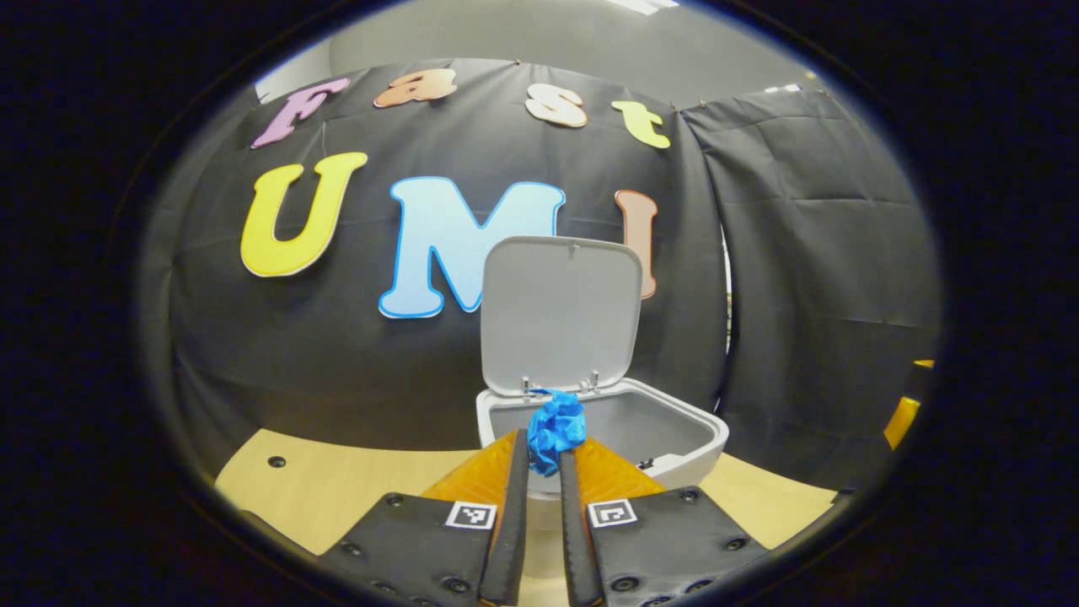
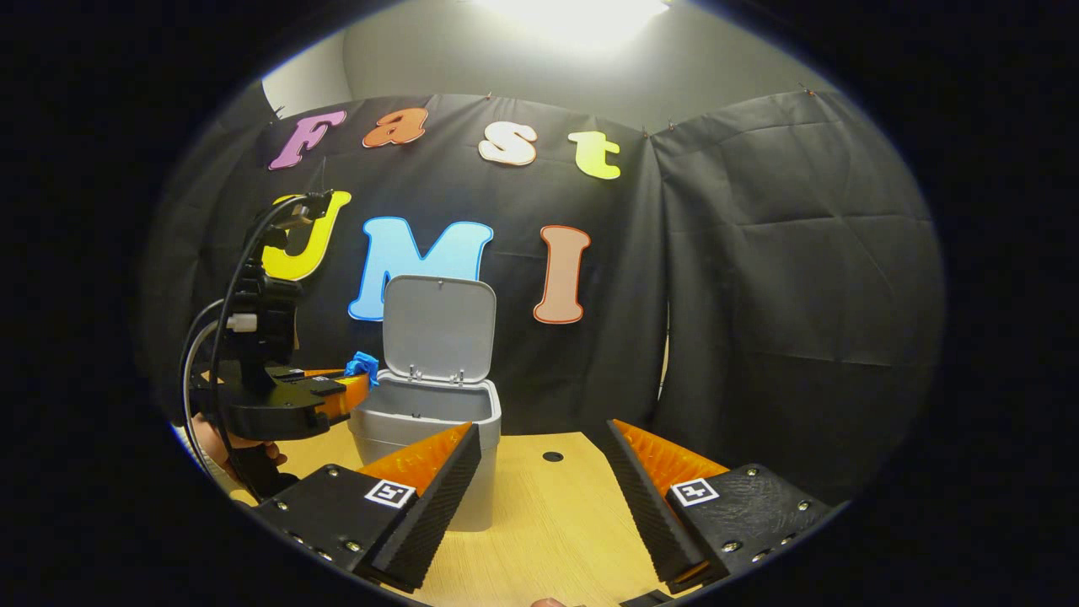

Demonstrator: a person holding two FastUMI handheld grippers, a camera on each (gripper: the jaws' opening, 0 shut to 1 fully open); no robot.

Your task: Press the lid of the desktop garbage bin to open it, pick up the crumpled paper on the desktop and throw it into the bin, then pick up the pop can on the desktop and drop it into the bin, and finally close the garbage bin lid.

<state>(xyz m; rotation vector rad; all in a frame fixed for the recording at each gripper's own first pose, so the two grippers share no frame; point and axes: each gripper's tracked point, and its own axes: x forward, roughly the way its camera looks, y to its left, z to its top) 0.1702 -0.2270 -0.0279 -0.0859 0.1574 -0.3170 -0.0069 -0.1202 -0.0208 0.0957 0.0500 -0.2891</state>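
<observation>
The grey desktop bin point(image 1: 674, 443) stands with its lid point(image 1: 560, 312) tipped up and open. My left gripper point(image 1: 544, 451) is shut on a blue crumpled paper ball point(image 1: 556, 428), held just before the bin's near rim. In the right gripper view the same bin point(image 2: 426, 421) sits left of centre with its lid point(image 2: 438, 329) raised, and the left gripper point(image 2: 341, 392) holds the blue paper point(image 2: 362, 367) at the bin's left edge. My right gripper point(image 2: 544, 472) hangs open over the wooden table, to the right of the bin, with nothing between its fingers.
The light wooden table point(image 2: 565, 523) has a small round hole point(image 2: 552, 456) behind the right gripper and another hole point(image 1: 276, 461) at the left. Black cloth closes the back and right side. A hand point(image 2: 223, 451) grips the left gripper's handle, with cables looping above it.
</observation>
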